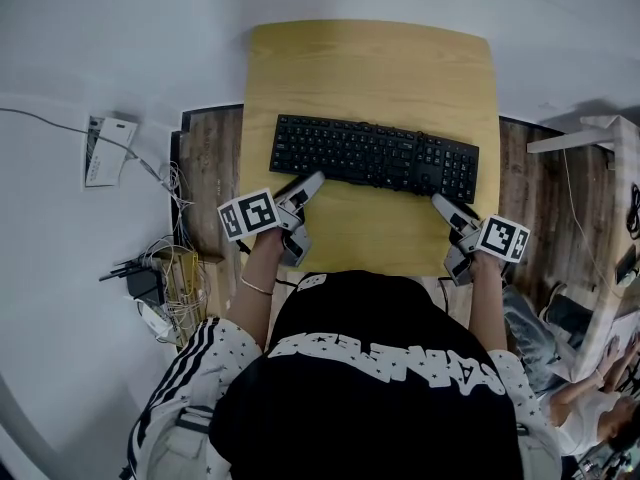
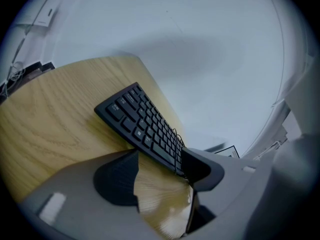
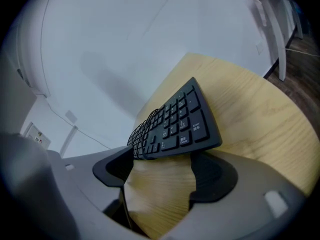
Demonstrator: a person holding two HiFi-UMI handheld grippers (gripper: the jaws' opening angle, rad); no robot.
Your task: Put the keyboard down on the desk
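1. Head view: keyboard (image 1: 375, 156) lies flat on the wooden counter (image 1: 370, 58), long side running left-right, about mid-counter.
2. Left hand-held gripper (image 2: 159, 166): jaws wide apart, nothing held. Only bare counter between them, tips just beside the keyboard's near edge.
3. Right hand-held gripper (image 3: 160, 166): jaws likewise apart and empty, tips by the numpad end.

Office with desk (image 1: 370, 68) and keyboard (image 1: 373, 155)

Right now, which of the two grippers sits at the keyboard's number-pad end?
The right gripper: its open fingers face the number-pad end of the keyboard, while the left gripper faces the letter-key end.
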